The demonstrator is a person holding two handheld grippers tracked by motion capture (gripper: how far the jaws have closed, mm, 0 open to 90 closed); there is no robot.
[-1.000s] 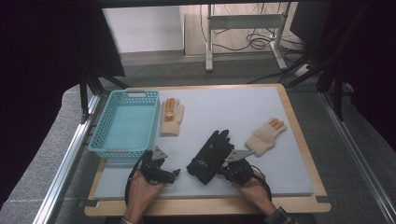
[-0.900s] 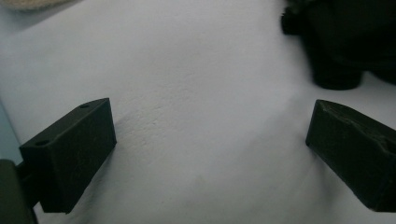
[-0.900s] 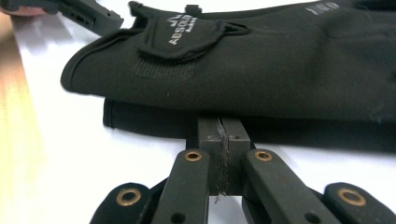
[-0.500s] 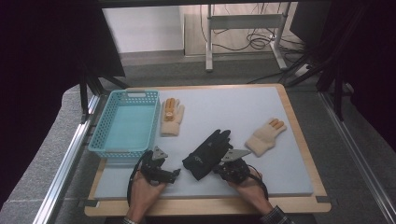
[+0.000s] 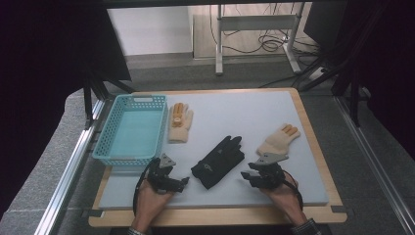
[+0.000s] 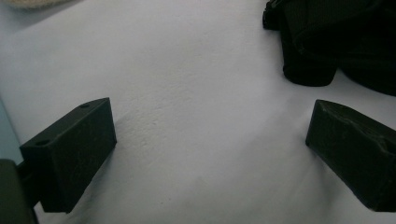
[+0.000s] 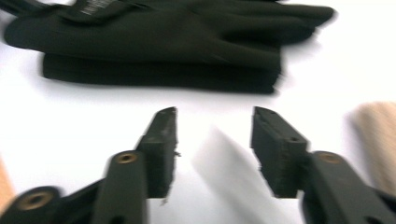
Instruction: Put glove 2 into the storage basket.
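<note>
right gripper [image 5: 254,177] just let go of black gloves [image 5: 218,159], jaws opening, empty, backed off right; left gripper [image 5: 180,184] wide, idle. Gloves stacked, basket [image 5: 131,157] next probably.

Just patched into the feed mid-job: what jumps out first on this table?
The black glove lies flat mid-table between the two grippers, dark against the pale mat. The right gripper, whose jaws have just been opening, has nothing between them and sits just right of that glove. A turquoise basket stands at the left with a cream glove beside it; a second cream glove lies right.
</note>
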